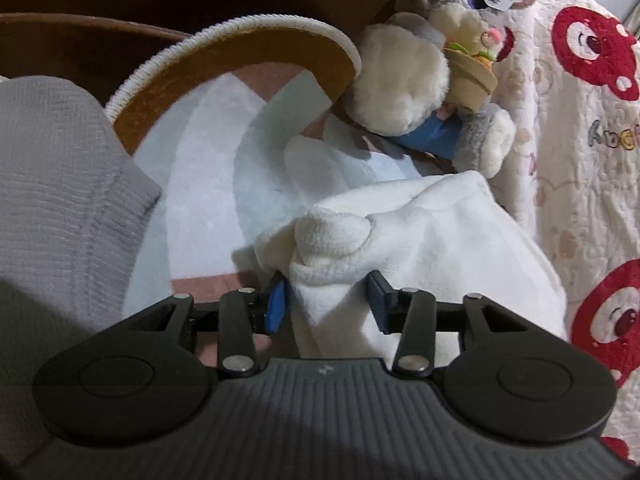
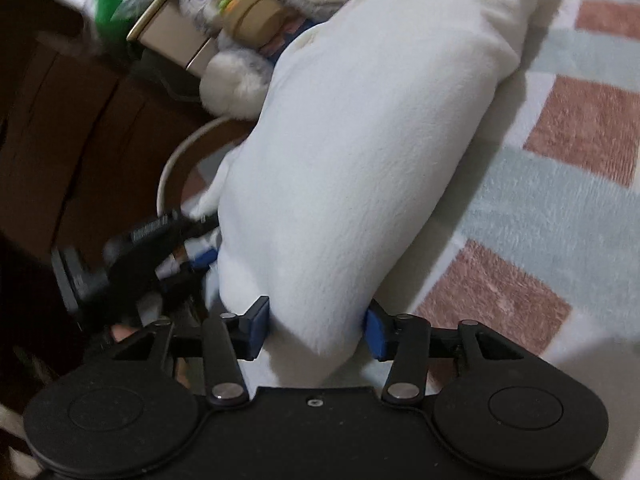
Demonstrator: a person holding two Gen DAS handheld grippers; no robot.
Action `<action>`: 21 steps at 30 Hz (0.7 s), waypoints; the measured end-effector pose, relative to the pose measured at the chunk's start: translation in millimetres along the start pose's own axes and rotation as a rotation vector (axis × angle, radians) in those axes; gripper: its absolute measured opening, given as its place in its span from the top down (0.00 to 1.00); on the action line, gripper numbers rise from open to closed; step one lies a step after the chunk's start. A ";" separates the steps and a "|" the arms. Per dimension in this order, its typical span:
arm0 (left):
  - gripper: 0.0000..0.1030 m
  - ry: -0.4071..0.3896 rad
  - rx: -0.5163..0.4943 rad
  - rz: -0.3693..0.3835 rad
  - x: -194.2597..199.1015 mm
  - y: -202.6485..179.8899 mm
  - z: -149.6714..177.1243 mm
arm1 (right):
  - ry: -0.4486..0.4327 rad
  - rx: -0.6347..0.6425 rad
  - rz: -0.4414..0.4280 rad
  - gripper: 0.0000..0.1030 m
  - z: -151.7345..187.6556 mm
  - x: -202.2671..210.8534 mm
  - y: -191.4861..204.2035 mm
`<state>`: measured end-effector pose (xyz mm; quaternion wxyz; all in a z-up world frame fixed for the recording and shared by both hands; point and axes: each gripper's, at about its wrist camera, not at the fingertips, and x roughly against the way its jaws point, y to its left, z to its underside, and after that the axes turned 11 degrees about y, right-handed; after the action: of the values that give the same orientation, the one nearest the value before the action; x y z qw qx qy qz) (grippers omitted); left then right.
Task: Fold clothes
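Observation:
A white fleece garment (image 1: pixel 432 236) lies bunched on a rug with pastel and terracotta blocks (image 1: pixel 208 176). My left gripper (image 1: pixel 328 300) is shut on a thick fold of it, blue pads pressing both sides. In the right wrist view the same garment (image 2: pixel 360 140) stretches away from me, lifted off the rug (image 2: pixel 560 184). My right gripper (image 2: pixel 316 328) is shut on its near corner. The left gripper (image 2: pixel 132 252) shows at the left of the right wrist view, blurred, holding the garment's other edge.
A grey plush rabbit (image 1: pixel 420 64) leans against a quilted cream blanket with red bear prints (image 1: pixel 580 120) on the right. A grey knit fabric (image 1: pixel 52 200) lies at the left. Dark wooden floor (image 2: pixel 80 120) borders the rug. The rabbit also shows in the right wrist view (image 2: pixel 248 20).

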<state>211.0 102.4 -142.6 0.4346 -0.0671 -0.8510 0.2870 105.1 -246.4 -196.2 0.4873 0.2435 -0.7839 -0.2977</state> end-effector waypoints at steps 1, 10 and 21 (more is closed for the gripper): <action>0.54 0.003 -0.003 -0.006 -0.2 0.0 -0.3 | 0.005 0.005 -0.004 0.50 0.1 1.1 0.2; 0.42 0.011 -0.096 -0.141 7.8 -12.8 -0.1 | 0.218 0.307 0.145 0.66 28.6 10.8 28.2; 0.42 0.037 -0.245 -0.279 24.1 -51.1 25.3 | -0.035 0.238 0.281 0.64 41.4 107.2 -5.4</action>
<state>183.5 58.1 -109.2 0.4742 -0.0062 -0.8726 0.1169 24.4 -312.8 -148.1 0.4780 0.1823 -0.8484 -0.1360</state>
